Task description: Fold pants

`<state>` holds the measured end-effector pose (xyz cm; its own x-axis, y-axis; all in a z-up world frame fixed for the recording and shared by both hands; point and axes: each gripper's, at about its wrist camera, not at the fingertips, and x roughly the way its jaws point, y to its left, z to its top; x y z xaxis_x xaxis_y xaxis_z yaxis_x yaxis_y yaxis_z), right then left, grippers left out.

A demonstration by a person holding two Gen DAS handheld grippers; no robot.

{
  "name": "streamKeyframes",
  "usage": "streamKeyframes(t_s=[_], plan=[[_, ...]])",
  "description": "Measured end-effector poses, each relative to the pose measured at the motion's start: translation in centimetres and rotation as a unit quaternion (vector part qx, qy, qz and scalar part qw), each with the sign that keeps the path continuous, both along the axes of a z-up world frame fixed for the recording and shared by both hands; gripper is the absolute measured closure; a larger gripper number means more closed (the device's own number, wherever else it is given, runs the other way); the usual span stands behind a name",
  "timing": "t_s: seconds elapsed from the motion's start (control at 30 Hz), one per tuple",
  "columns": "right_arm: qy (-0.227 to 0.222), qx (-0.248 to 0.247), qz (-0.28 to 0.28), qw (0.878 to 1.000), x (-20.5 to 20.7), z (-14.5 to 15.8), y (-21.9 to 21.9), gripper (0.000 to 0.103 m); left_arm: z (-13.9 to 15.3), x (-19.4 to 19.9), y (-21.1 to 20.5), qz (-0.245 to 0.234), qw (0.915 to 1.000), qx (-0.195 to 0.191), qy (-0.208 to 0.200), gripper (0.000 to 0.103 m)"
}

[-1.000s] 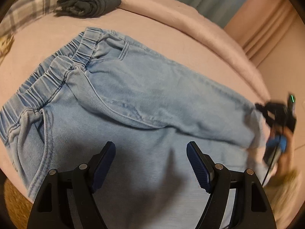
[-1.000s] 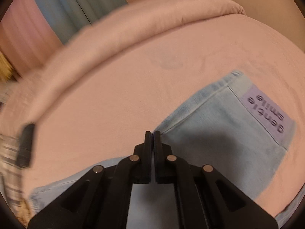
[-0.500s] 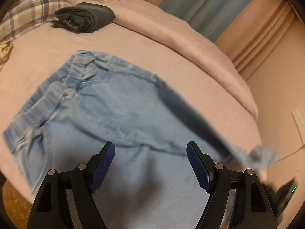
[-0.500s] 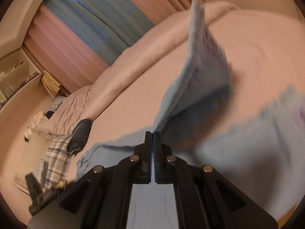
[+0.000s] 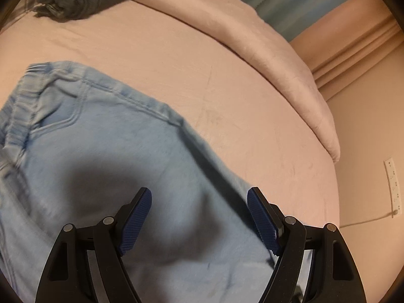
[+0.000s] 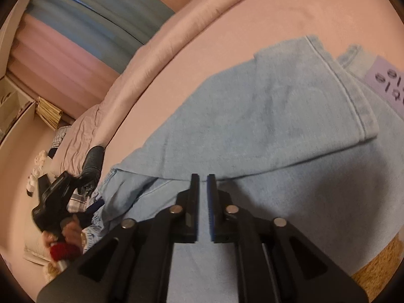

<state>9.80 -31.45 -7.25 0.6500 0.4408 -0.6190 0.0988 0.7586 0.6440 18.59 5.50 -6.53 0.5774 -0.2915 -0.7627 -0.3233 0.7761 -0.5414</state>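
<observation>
Pants point(image 6: 265, 131) lie folded over on the bed point(image 5: 202, 63); our right hand-held gripper point(image 6: 202, 176) has just been opening, empty; left hand-held gripper point(image 5: 199, 199) gapes empty. We should smooth the fold next.

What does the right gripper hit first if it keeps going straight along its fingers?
Most likely the pants: the folded-over leg lies directly ahead of the right gripper, whose jaws have just been opening with nothing visibly between them. Depth is unclear; the bed lies beyond.
</observation>
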Motion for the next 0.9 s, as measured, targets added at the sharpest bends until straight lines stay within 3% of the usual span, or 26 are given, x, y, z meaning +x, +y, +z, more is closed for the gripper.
streamKeyframes(t_s=[0.07, 0.23, 0.3, 0.33, 0.4, 0.53, 0.6, 0.7, 0.8, 0.9], plan=[[0.012, 0.024, -0.002, 1.0, -0.3, -0.3, -0.5, 0.056, -0.7, 1.4, -0.1, -0.004, 0.9999, -0.004, 0.015, 0.025], [0.017, 0.025, 0.011, 0.999, -1.2, -0.7, 0.0, 0.055, -3.2, 4.2, 0.1, 0.008, 0.9978, -0.025, 0.062, 0.025], [0.024, 0.028, -0.008, 0.999, -1.0, -1.2, -0.3, 0.058, -3.2, 4.3, 0.4, 0.027, 0.998, -0.032, 0.048, 0.028], [0.022, 0.039, -0.021, 0.999, -0.8, -1.4, -0.8, 0.058, -3.1, 4.3, 0.6, 0.032, 0.9979, -0.037, 0.042, 0.035], [0.015, 0.052, -0.042, 0.998, -0.7, -1.4, -1.7, 0.059, -3.5, 4.6, 0.9, 0.029, 0.9975, -0.043, 0.048, 0.1], [-0.003, 0.068, -0.088, 0.994, -0.3, -1.2, -3.3, 0.063, -3.7, 3.0, 1.8, 0.038, 0.9963, -0.073, 0.025, 0.101], [-0.01, 0.062, -0.104, 0.993, -0.2, -1.2, -4.0, 0.074, -2.6, 1.4, 2.1, 0.04, 0.9961, -0.078, 0.002, 0.101], [-0.015, 0.044, -0.12, 0.992, -0.2, -0.4, -4.6, 0.093, 1.0, -2.2, 1.6, 0.03, 0.9955, -0.071, -0.056, 0.101], [-0.052, 0.043, -0.122, 0.99, -1.4, 1.4, -5.5, 0.095, 5.2, -7.4, 1.2, 0.008, 0.9912, -0.056, -0.12, 0.101], [-0.092, 0.031, -0.133, 0.986, -3.3, 4.7, -6.9, 0.096, 7.4, -13.8, 0.5, -0.005, 0.9839, -0.033, -0.176, 0.101]])
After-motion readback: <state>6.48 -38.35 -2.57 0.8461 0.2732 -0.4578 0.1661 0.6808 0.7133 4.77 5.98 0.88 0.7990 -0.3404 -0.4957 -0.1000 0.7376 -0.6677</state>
